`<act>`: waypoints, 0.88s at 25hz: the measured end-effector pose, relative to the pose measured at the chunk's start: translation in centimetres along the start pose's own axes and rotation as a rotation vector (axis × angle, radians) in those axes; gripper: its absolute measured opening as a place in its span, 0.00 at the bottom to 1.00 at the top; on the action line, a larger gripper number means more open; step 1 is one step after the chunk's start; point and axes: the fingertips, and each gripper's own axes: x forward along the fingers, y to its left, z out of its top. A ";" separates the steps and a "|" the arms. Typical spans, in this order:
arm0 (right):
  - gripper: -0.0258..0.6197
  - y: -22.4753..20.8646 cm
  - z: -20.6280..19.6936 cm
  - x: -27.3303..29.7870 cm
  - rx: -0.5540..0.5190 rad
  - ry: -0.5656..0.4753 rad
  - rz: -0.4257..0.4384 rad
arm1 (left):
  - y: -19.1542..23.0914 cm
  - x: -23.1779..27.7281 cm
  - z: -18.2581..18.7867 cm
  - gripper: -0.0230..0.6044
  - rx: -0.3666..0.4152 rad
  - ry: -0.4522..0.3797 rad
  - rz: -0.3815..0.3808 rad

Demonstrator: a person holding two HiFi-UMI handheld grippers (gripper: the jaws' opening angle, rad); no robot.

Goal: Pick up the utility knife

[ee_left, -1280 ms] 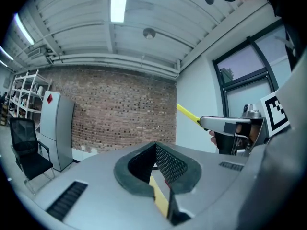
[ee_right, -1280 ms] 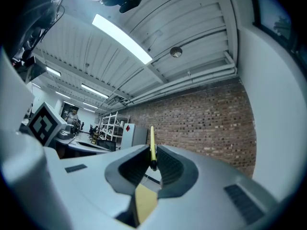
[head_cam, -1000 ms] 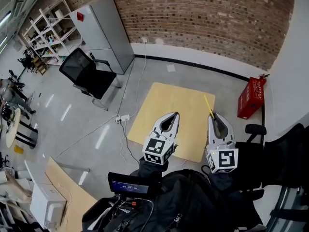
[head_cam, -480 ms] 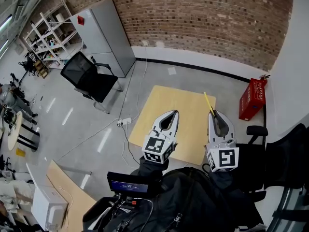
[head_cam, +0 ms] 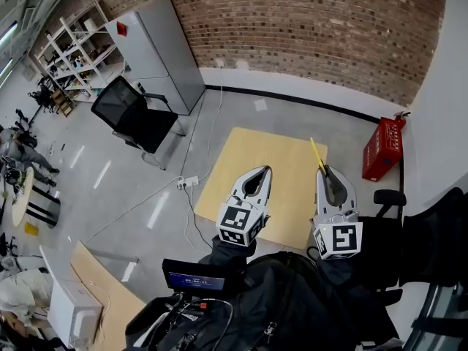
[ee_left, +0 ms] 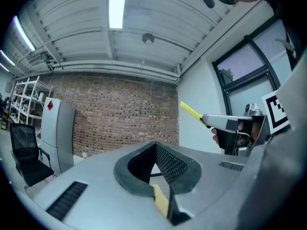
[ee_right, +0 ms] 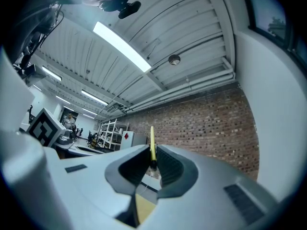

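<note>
Utility knife [ee_right: 152, 145] is standing pinched between the jaws of the right gripper [ee_right: 153, 164], which are closing on its lower end so that the thin yellow body is sticking up past the tips. The left gripper [ee_left: 156, 146] is carrying nothing, its jaws meeting at the tips around an empty hollow. Both are being held in the air, well above the wooden table [head_cam: 241, 159].

The pickup is looking done, I judge. Doing it well now means keeping the squeeze steady and the wrist quiet, since the hold is sitting near one end and the long free part could be pivoting if the gripper is swung.

The right gripper view is showing the pinch itself, edge-on. The left gripper view is giving the knife from the side, slanting upward from the other gripper's nose. The head view is placing both grippers against the table below. There the knife is only a sliver, and I am not able to tell whether its blade is out.
</note>
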 end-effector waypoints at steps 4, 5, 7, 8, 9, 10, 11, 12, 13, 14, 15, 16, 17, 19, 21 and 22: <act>0.12 0.1 -0.2 0.1 -0.001 0.009 0.005 | 0.1 0.0 -0.3 0.04 -0.009 0.007 0.004; 0.12 0.1 -0.2 0.1 -0.002 0.010 0.006 | 0.1 0.0 -0.3 0.04 -0.010 0.008 0.004; 0.12 0.1 -0.4 0.1 -0.002 0.011 0.006 | 0.2 0.0 -0.5 0.04 -0.008 0.007 0.005; 0.12 0.1 -0.4 0.1 -0.003 0.011 0.006 | 0.3 0.0 -0.6 0.04 -0.008 0.007 0.006; 0.12 0.2 -0.4 0.1 -0.004 0.011 0.006 | 0.3 0.0 -0.6 0.04 -0.010 0.007 0.007; 0.12 0.2 -0.4 0.1 -0.005 0.011 0.007 | 0.4 -0.1 -0.6 0.04 -0.012 0.007 0.008; 0.12 0.3 -0.3 0.1 -0.008 0.011 0.009 | 0.4 -0.1 -0.6 0.04 -0.015 0.008 0.008; 0.12 0.3 -0.3 0.1 -0.010 0.012 0.012 | 0.4 -0.1 -0.6 0.04 -0.017 0.009 0.009; 0.12 0.4 -0.3 0.2 -0.012 0.013 0.013 | 0.5 0.0 -0.6 0.04 -0.017 0.008 0.009; 0.12 0.4 -0.2 0.2 -0.013 0.014 0.015 | 0.5 0.0 -0.5 0.04 -0.016 0.007 0.009; 0.12 0.4 -0.2 0.2 -0.013 0.015 0.015 | 0.4 0.0 -0.5 0.04 -0.014 0.006 0.008; 0.12 0.4 -0.3 0.2 -0.011 0.014 0.014 | 0.4 0.0 -0.5 0.04 -0.014 0.006 0.007; 0.12 0.5 -0.3 0.2 -0.008 0.013 0.013 | 0.4 0.0 -0.5 0.04 -0.014 0.006 0.006; 0.12 0.5 -0.3 0.3 -0.006 0.013 0.012 | 0.5 -0.1 -0.6 0.04 -0.014 0.008 0.006; 0.12 0.5 -0.3 0.2 -0.005 0.014 0.013 | 0.5 -0.2 -0.6 0.04 -0.013 0.011 0.007; 0.12 0.5 -0.3 0.2 -0.005 0.013 0.014 | 0.5 -0.2 -0.6 0.04 -0.013 0.011 0.008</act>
